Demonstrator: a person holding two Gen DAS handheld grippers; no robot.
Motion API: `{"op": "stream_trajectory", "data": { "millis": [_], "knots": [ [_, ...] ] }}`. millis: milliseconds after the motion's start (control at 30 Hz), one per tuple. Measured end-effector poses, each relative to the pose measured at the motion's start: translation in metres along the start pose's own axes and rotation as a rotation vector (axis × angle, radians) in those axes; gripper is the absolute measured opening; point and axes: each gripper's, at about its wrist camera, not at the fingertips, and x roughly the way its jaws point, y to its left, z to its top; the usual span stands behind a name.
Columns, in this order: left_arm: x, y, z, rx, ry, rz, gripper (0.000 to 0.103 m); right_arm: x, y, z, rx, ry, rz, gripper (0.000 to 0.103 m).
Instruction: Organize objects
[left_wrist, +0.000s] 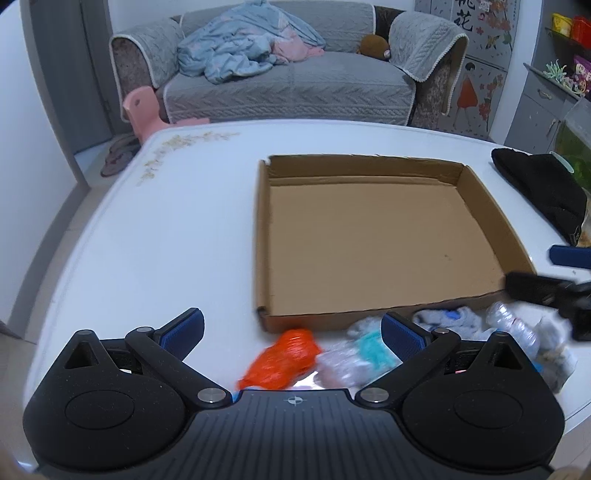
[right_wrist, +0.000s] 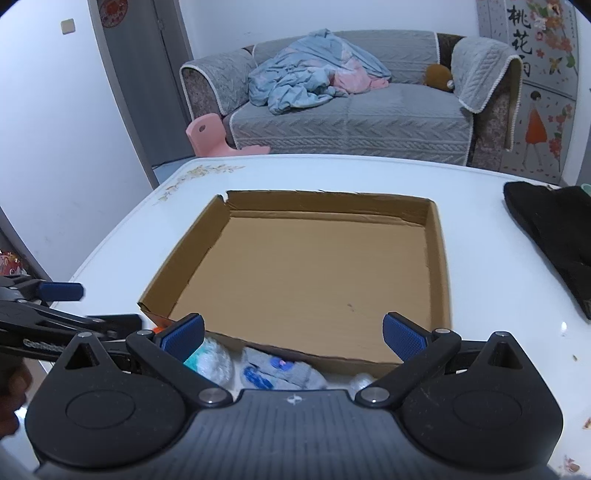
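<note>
A shallow cardboard box (left_wrist: 384, 240) sits on the white table (left_wrist: 147, 240), its floor bare, its far wall toward the table's back edge. Along the table's near edge, just outside the box's near wall, lies a row of small items: an orange bag (left_wrist: 280, 360) near the box's near-left corner, a clear packet with teal contents (left_wrist: 351, 360) beside it, a grey sock (left_wrist: 454, 319), and a plastic bottle (left_wrist: 517, 328) toward the near-right corner. The left gripper (left_wrist: 293, 334) is spread wide above the orange bag, grasping nothing. The right gripper (right_wrist: 293, 334) is likewise spread wide over the sock, unloaded. A black cloth (right_wrist: 554, 236) lies at the table's right edge.
</note>
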Motion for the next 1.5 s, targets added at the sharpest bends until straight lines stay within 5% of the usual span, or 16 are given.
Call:
{"op": "stream_trajectory", "data": {
  "millis": [267, 567, 1000, 1267, 1500],
  "knots": [
    [-0.004, 0.048, -0.044, -0.039, 0.015, 0.066, 0.102, -0.012, -0.038, -0.016, -0.040, 0.027, -0.015, 0.103],
    [0.002, 0.054, -0.086, 0.022, 0.078, 0.027, 0.102, 0.001, -0.068, -0.037, -0.046, 0.106, -0.043, 0.103],
    [0.040, 0.048, -0.096, 0.102, 0.143, -0.038, 0.102, -0.004, -0.094, -0.064, -0.063, 0.192, -0.035, 0.094],
    [0.046, 0.070, -0.093, 0.095, 0.173, -0.056, 0.102, 0.006, -0.103, -0.073, -0.053, 0.247, -0.028, 0.061],
    [0.047, 0.083, -0.088, 0.114, 0.161, -0.019, 0.103, 0.004, -0.106, -0.077, -0.065, 0.270, -0.024, 0.052]
  ]
}}
